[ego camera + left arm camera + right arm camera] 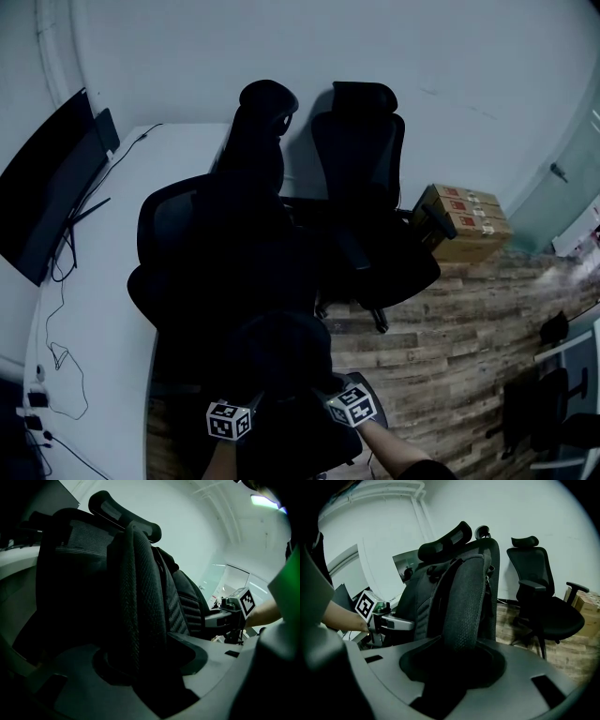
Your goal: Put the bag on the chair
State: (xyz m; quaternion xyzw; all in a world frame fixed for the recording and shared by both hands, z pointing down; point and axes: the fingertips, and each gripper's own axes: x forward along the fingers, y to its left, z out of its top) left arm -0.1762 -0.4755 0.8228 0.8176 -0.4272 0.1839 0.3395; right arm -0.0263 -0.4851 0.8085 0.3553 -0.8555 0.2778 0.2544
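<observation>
The black bag (281, 352) hangs low in the middle of the head view, between my two grippers. It stands in front of the nearer black chair (202, 244) and against its back. My left gripper (246, 405) has one dark bag strap (140, 602) running down between its jaws. My right gripper (330, 394) has a padded strap (464, 602) standing in its jaw gap. The pads are lost in the dark, so contact with the straps does not show. The chair's headrest (445, 543) rises just behind the bag. Whether the bag rests on the seat is hidden.
A second black chair (361, 187) stands to the right of the first, on the wood floor. A white desk (103, 309) with a monitor (47, 187) and cables runs along the left. Cardboard boxes (464, 220) sit at the right by the wall.
</observation>
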